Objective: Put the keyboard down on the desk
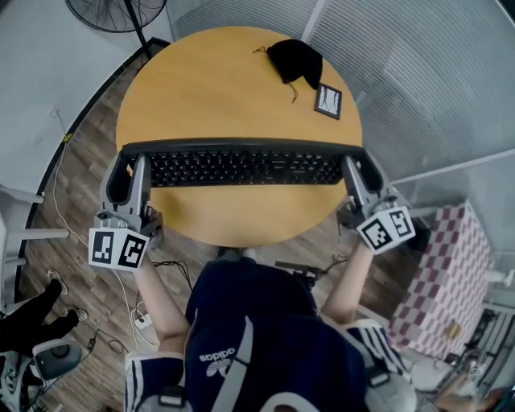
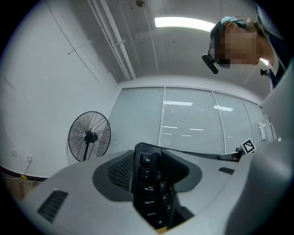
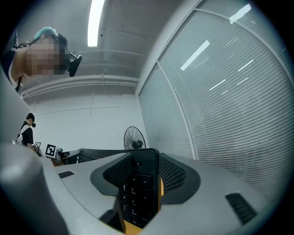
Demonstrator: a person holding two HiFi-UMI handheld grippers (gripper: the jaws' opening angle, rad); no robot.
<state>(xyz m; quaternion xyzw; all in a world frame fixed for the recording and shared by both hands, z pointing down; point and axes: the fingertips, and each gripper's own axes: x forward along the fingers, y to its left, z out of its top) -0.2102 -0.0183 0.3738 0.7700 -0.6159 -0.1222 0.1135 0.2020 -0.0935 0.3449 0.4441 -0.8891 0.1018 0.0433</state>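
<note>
A long black keyboard (image 1: 241, 167) stretches across the near half of the round wooden desk (image 1: 225, 88), keys facing up. My left gripper (image 1: 129, 167) is shut on its left end and my right gripper (image 1: 360, 170) on its right end. In the left gripper view the keyboard's Esc-key end (image 2: 148, 181) stands clamped between the grey jaws of the left gripper (image 2: 150, 183). In the right gripper view the numpad end (image 3: 137, 188) sits between the jaws of the right gripper (image 3: 138, 190), with a strip of desk wood (image 3: 161, 193) beside it. I cannot tell whether the keyboard touches the desk.
A black cloth pouch (image 1: 295, 60) and a small dark card (image 1: 327, 100) lie at the desk's far right. A standing fan (image 1: 117, 12) is beyond the desk. A checkered box (image 1: 447, 273) stands on the floor at the right. Cables lie on the floor near my legs.
</note>
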